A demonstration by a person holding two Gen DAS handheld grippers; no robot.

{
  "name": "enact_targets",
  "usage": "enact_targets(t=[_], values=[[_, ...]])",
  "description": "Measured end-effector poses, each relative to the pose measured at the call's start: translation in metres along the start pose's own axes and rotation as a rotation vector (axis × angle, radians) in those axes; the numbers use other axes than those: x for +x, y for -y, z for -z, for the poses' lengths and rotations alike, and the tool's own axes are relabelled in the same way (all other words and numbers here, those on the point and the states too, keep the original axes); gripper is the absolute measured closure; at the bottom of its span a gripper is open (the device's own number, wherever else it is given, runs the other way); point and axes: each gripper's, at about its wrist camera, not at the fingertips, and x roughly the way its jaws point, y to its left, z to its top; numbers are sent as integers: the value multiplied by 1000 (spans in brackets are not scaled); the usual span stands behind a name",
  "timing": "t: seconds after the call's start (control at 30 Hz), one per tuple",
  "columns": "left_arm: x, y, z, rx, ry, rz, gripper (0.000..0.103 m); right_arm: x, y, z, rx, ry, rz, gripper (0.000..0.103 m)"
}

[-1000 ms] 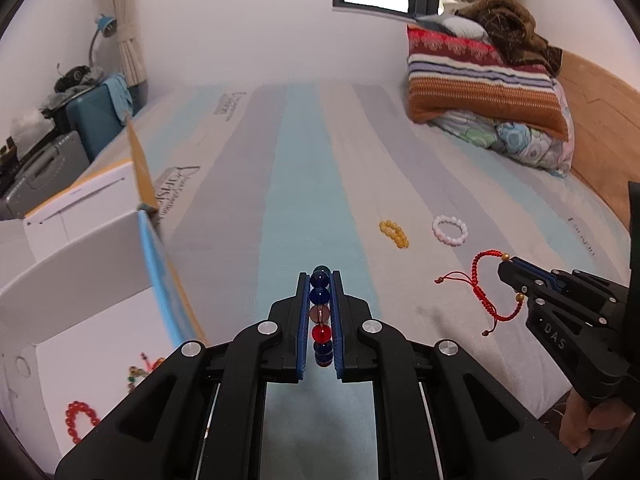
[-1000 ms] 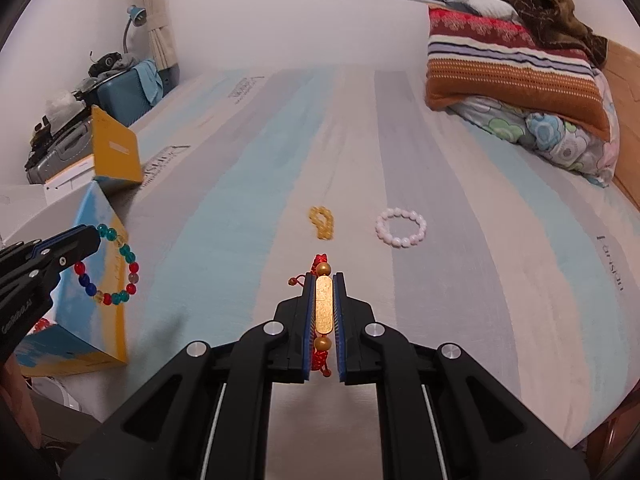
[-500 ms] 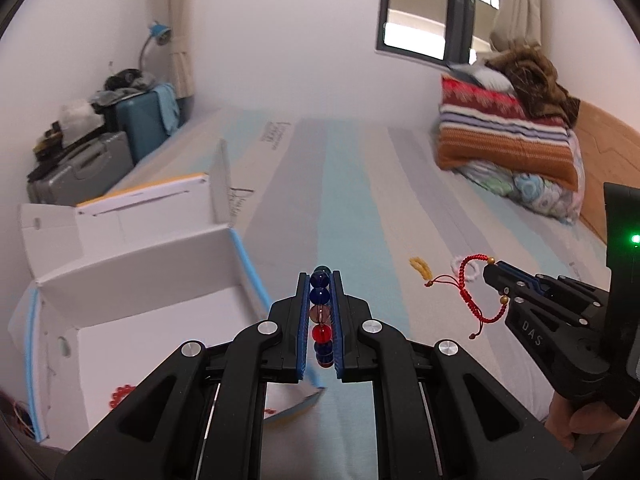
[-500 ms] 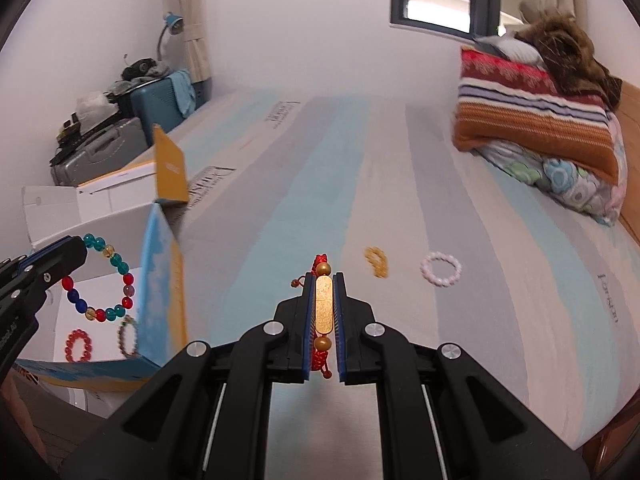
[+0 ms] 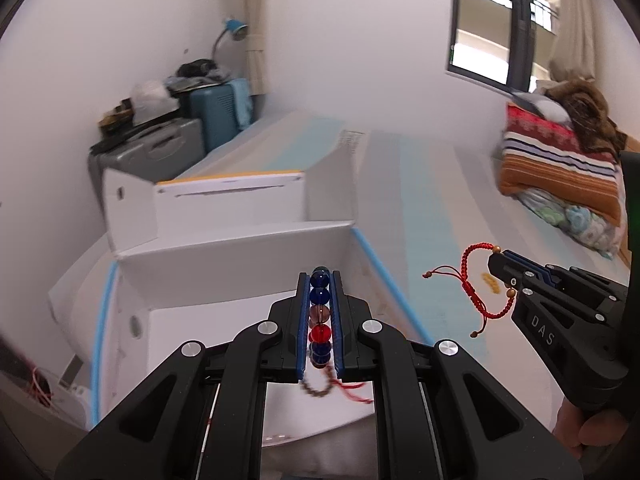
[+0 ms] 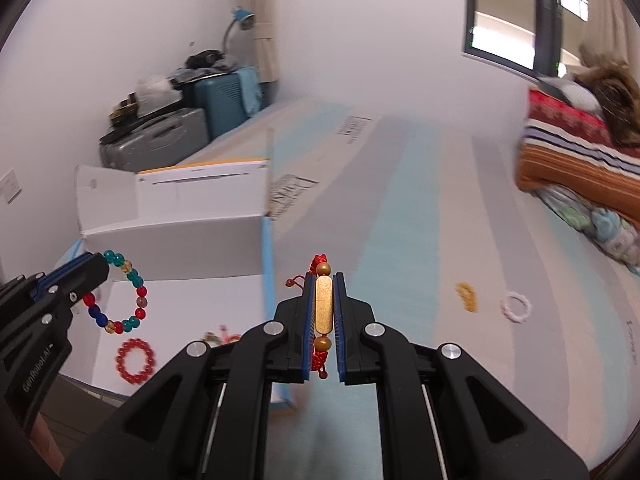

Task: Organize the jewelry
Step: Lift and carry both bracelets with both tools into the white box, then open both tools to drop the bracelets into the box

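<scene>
Two bracelets in transit, one per gripper. Left gripper [image 5: 320,320] is clamped on the multicolour bead bracelet [image 6: 120,296], pinching a run of beads edge-on so the rest of the loop hangs free below the jaws. It hangs over the open white box [image 5: 240,252], so my read is drop-off comes next. Right gripper [image 6: 324,312] is clenched on the red cord bracelet [image 5: 476,284], gripping it by the flat gold bar [image 6: 324,304]. That's the one rigid part, probably why it's held there; the cord and its tails dangle loose. It sits over the striped bedcover [image 6: 400,240], just beside the box's blue-edged wall, not yet above the opening.

Box flaps stand open, giving clear access from above.

Count:
- Held: 2 (beaded, red cord).
- In the box: a red bead bracelet [image 6: 135,362] lies flat on the floor; next to it a small tangle [image 6: 220,338], blurred, at least one piece, maybe two. Can't tell exactly.
- On the bedcover, well apart from the box: 2, a yellow bracelet [image 6: 467,297] and a white bead bracelet [image 6: 516,307], near each other.

Judgement: roughly halfway, two loose pieces left after these land. Risk: the dangling cord tails could snag the box wall on entry.
</scene>
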Motion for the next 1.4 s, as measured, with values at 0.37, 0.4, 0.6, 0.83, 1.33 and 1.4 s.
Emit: enact_targets(t=[0.37,0.4,0.6,0.83,1.33,1.4], values=[[16,-81,20,-83,-82,-110,94,33,-82,5,-82,-48,-96,95],[19,-88,23,-87,-93,-123,94,39,-89,7,-88,-60,-102,95],[46,-117,39,-136,-169,-145,94,74,-110,20,-104,-146,-121,95],[74,-128,54,-150,-249,-145,94,108,-120,30,-106,-231,-101,95],[73,-132,55,-148,-256,-192,91,124,-130,37,-128,-266,-99,61],[69,-131,53,-148,-244,-196,87,114,-127,33,-119,-238,-102,56]])
